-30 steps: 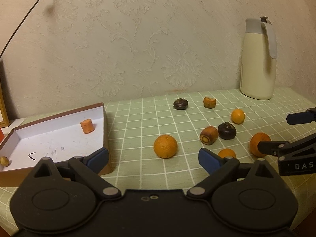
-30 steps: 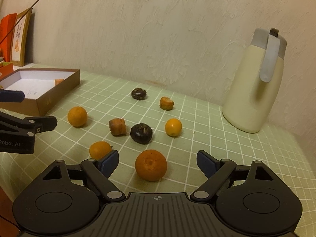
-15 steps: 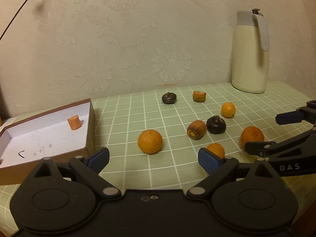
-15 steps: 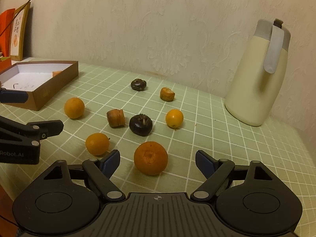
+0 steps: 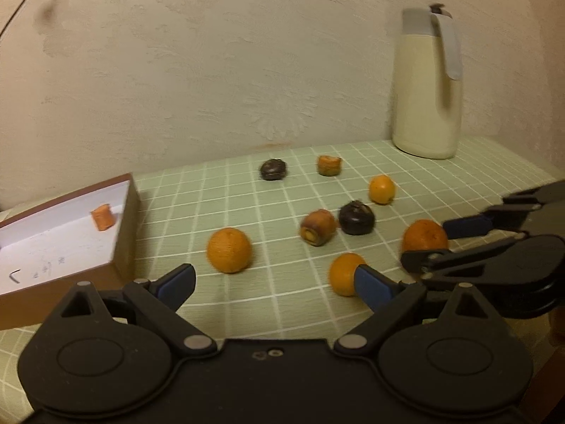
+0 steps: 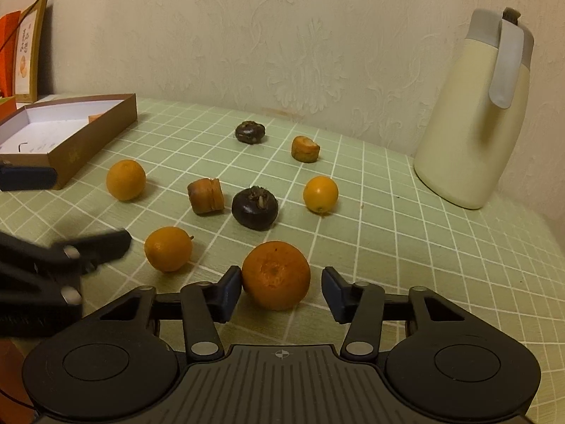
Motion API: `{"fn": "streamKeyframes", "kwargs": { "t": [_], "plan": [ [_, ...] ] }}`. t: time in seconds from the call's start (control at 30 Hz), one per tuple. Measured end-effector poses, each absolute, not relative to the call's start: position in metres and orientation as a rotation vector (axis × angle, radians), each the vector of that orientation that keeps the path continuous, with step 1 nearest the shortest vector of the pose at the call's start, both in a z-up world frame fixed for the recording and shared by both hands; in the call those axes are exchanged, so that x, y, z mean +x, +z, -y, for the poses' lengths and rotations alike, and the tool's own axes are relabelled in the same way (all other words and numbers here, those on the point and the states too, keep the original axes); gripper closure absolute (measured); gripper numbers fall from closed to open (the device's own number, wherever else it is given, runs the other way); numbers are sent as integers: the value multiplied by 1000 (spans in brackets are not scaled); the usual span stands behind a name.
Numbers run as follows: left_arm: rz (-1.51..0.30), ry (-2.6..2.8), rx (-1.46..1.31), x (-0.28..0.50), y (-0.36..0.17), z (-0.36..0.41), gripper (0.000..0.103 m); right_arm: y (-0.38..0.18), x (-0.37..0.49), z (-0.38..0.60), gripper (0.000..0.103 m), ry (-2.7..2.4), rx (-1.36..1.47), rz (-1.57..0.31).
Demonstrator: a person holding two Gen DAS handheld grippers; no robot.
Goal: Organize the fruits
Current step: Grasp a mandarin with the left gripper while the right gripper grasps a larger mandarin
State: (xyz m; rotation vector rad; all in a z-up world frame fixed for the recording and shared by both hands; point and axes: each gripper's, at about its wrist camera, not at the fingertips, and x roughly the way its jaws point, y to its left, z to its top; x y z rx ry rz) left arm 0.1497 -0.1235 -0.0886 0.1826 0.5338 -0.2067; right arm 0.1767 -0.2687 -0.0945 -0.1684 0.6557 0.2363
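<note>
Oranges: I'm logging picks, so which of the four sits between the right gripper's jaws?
The biggest, dullest orange, nearest the right wrist camera. The right gripper has just been closing around it; a gap remains on one side.

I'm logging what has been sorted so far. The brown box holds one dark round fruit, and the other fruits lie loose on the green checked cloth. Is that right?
Not quite. What lies in the brown box is an orange cut piece, not a dark round fruit; the left wrist view shows it. Both dark round fruits are out on the green checked cloth with the other loose fruits.
</note>
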Motion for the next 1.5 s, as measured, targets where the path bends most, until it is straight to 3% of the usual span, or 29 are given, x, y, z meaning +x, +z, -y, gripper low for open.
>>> {"fn": "streamKeyframes", "kwargs": {
  "t": [0.33,0.4,0.47,0.5,0.53,0.57,0.6,1.03,1.5],
  "plan": [
    [-587,-255,157,164,-104,145,25,-96,183,287,56,181,-134,-663],
    [-604,-268,144,169,-108,150,33,-97,184,292,56,172,-128,-667],
    [-631,-294,130,175,-114,156,51,-97,185,295,56,170,-123,-671],
    [-626,-297,121,176,-114,158,53,-98,185,296,57,169,-126,-672],
    [-620,-299,126,176,-114,161,65,-98,185,297,57,168,-126,-672],
    [-616,-311,127,176,-113,164,83,-99,185,298,57,170,-123,-675],
    [-613,-313,133,175,-113,166,85,-99,185,299,56,171,-122,-677],
    [-600,-303,127,170,-100,156,85,-95,180,299,64,174,-114,-690],
    [-481,-243,112,138,-47,111,85,-38,150,276,64,236,-103,-538]
  ]
}}
